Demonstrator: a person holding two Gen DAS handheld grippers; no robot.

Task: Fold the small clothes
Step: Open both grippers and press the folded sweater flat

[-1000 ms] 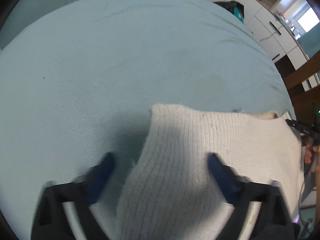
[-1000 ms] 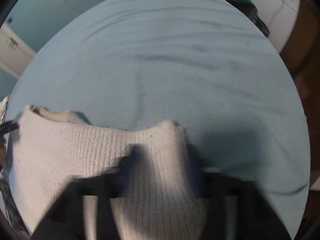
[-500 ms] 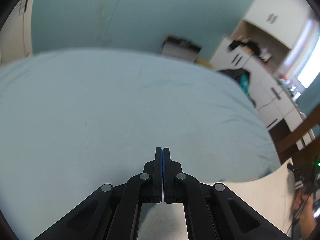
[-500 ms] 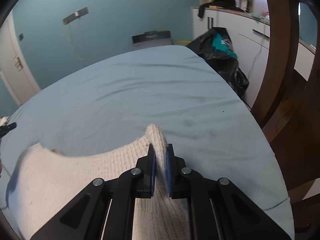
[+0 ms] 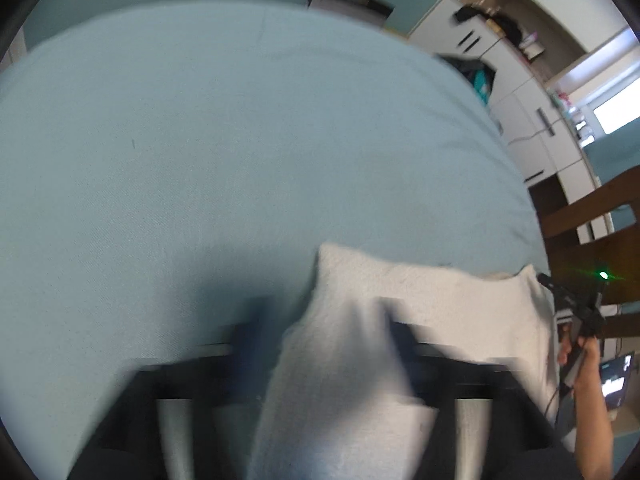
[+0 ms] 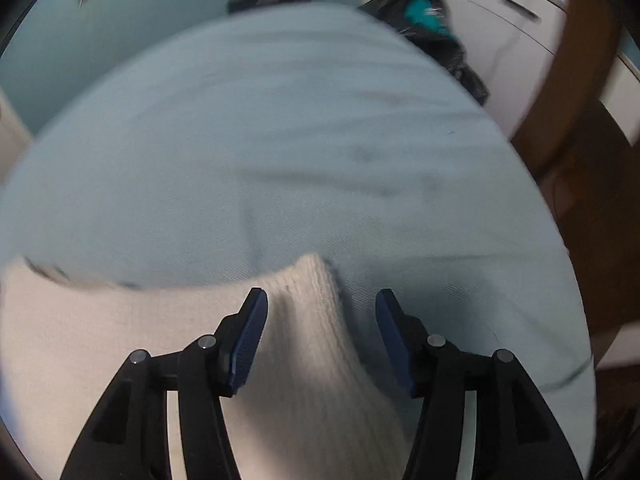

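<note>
The cream knit garment (image 6: 120, 340) lies on the near edge of the pale blue bed (image 6: 280, 140), and both tools have just been opening over its two far corners: the left gripper (image 5: 324, 336) and the right gripper (image 6: 320, 320) stand apart, cloth between the jaws but unpressed. This looks like a fold just released; next comes a fresh grip. A black bag (image 6: 432, 28) and white cupboards (image 5: 528, 120) stand beyond the bed, obstructing nothing.
</note>
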